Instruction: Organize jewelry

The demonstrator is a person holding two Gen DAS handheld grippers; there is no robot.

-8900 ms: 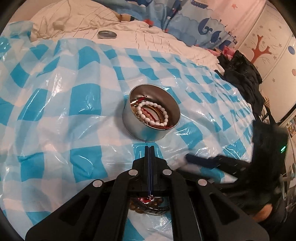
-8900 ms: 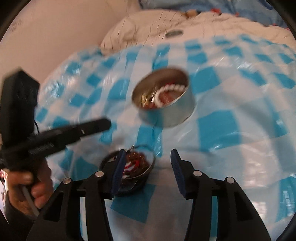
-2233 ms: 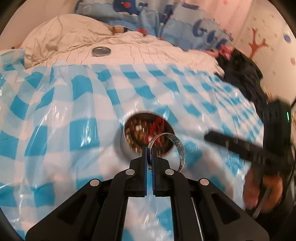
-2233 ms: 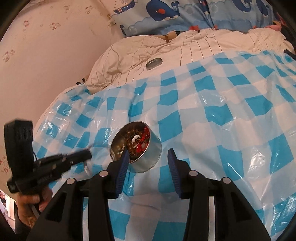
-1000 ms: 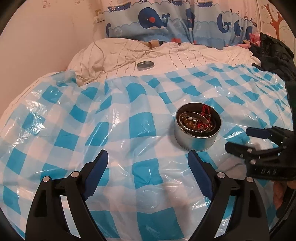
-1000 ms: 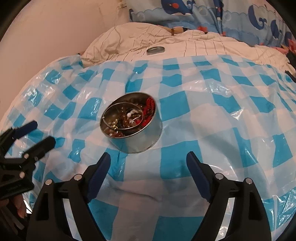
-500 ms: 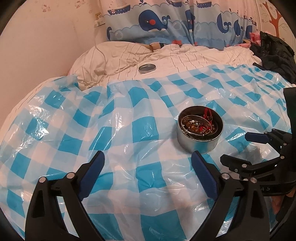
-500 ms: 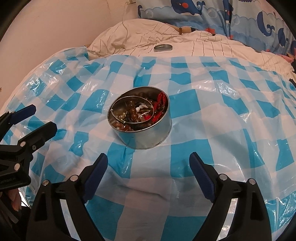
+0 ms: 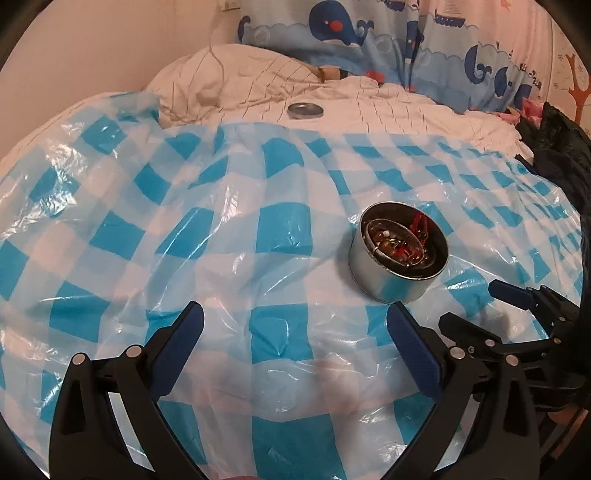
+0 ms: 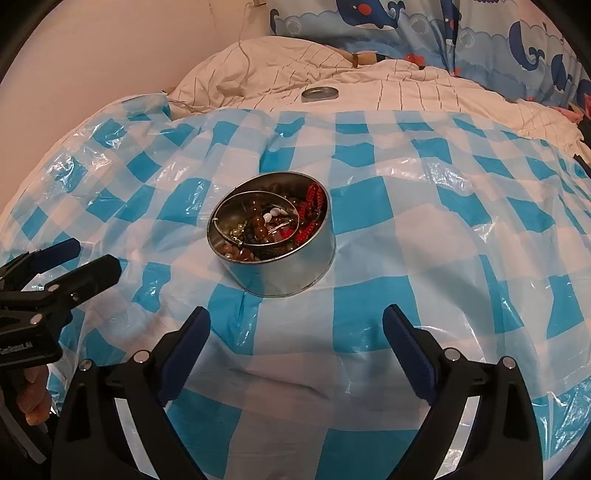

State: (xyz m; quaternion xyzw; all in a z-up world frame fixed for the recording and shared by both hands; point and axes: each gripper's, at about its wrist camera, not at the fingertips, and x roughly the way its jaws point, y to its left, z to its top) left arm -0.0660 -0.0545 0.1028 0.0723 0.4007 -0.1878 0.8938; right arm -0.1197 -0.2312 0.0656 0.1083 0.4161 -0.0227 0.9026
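A round metal tin (image 9: 384,284) (image 10: 284,273) stands on the blue-and-white checked plastic sheet (image 9: 280,229). It holds brown and white beads, a red cord and a silver bangle (image 10: 255,199). My left gripper (image 9: 293,317) hangs to the left of the tin and short of it. Its jaws are opening with nothing between them. My right gripper (image 10: 295,317) faces the tin from the near side, jaws also opening and empty. Each gripper shows in the other's view, the right gripper (image 9: 472,302) and the left gripper (image 10: 92,256).
A metal lid (image 9: 306,110) (image 10: 319,93) lies on the cream striped bedding beyond the sheet. Whale-print fabric (image 9: 332,22) hangs at the back. Dark clothing (image 9: 557,147) is piled at the right edge. A hand (image 10: 33,402) grips the left tool's handle.
The silver bangle my left gripper pinched over the tin two seconds ago now lies inside it. Over the last second both pairs of jaws have spread wider. The tin has not moved.
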